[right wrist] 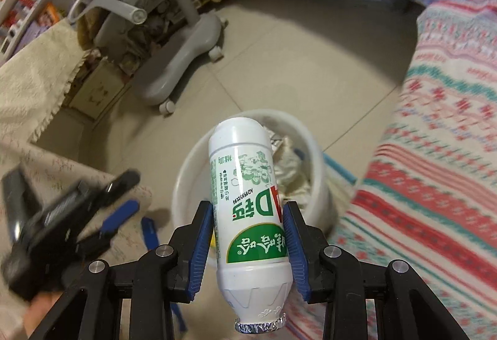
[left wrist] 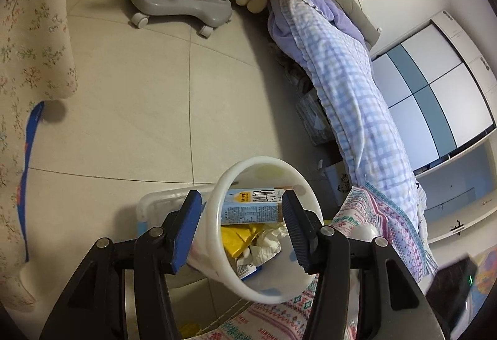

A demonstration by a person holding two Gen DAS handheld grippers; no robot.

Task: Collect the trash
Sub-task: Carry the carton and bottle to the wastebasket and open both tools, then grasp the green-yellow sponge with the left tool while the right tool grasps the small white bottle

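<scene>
A white trash bin (left wrist: 304,194) stands on the tiled floor, holding a blue milk carton (left wrist: 248,209), a yellow wrapper (left wrist: 242,240) and crumpled tissue (left wrist: 267,247). My left gripper (left wrist: 240,194) is open just above the bin, with the rim showing between its fingers and neither pad pressing on it. The right wrist view shows the left gripper (right wrist: 133,191) blurred, to the left of the bin (right wrist: 186,172). My right gripper (right wrist: 248,212) is shut on a white bottle (right wrist: 245,184) with a green label. The bottle's foil cap faces the camera and its base points over the bin.
A grey wheeled chair base (left wrist: 180,4) stands farther back on the floor. A bed with a blue checked quilt (left wrist: 351,85) and a patterned blanket (right wrist: 435,153) runs along the right. Floral cloth (left wrist: 31,45) with a blue strip (left wrist: 34,122) hangs at the left. A clear plastic box (left wrist: 161,200) sits beside the bin.
</scene>
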